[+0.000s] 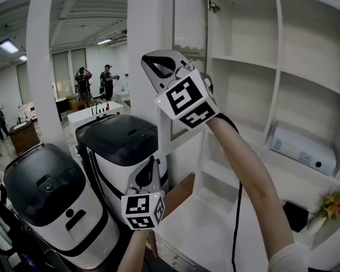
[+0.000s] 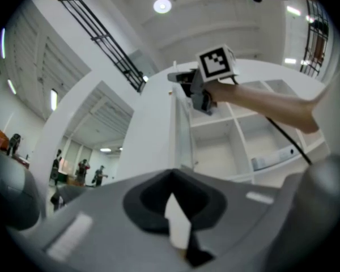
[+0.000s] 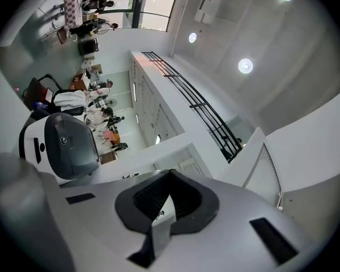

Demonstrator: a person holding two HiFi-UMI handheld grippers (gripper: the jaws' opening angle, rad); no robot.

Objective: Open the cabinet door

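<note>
The cabinet door (image 1: 190, 33), a white frame round a ribbed pane, stands swung out from the white cabinet (image 1: 245, 62), edge-on to the head view, so the shelves to the right of the door lie bare to sight.

The right tool (image 1: 150, 64) is raised on an outstretched arm just left of the door's free edge. Its jaws are clenched tip to tip with only a thin slit of background between them, and nothing is held. In the right gripper view the ribbed pane lies off to the right of the jaws, not between them. Whether the tool body touches the door's edge cannot be told.

The left tool (image 1: 152, 166) hangs well below the door and a little to its left, pointing up. Its jaws are also pressed together and empty.

Right of the door, a white box-shaped device (image 1: 303, 150) sits on a lower shelf, and some flowers (image 1: 330, 204) show lower still. Left of the door and below it stand two black-topped white machines (image 1: 124, 146). Far beyond the door's left side, people (image 1: 93, 83) stand in a bright hall.
</note>
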